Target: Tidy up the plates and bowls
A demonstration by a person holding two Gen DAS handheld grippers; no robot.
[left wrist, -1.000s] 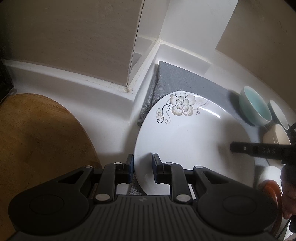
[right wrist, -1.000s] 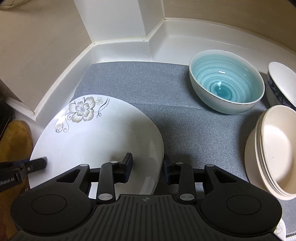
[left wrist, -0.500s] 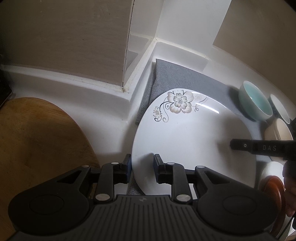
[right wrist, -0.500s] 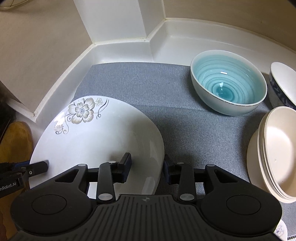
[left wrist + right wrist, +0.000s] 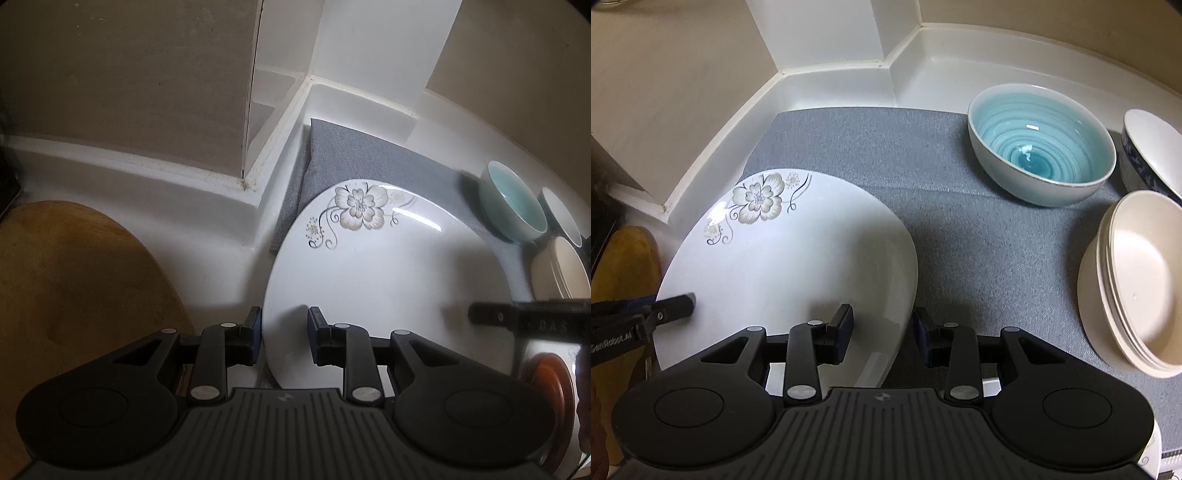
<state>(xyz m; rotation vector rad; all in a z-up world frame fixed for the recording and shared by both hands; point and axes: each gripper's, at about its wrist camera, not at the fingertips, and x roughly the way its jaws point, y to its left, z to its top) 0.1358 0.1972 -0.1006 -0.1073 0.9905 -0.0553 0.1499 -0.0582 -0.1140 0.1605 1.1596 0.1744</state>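
Barely anything shifted: left tool [image 5: 284, 334] and right tool [image 5: 882, 330] each straddled the flowered plate's [image 5: 798, 266] rim, jaws slightly apart, plate tilted over the grey mat [image 5: 979, 240].

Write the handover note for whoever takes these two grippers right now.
Left gripper: jaws straddle the near-left rim of the flowered plate, not visibly clamped.
Right gripper: jaws straddle the plate's right rim, gap showing.
Plate sits tilted at the left end of the grey mat.
Teal bowl, blue-patterned bowl and the cream bowl stack stand on the right.
Done: cream bowls nested.
Left: place the plate, sort loose bowls.
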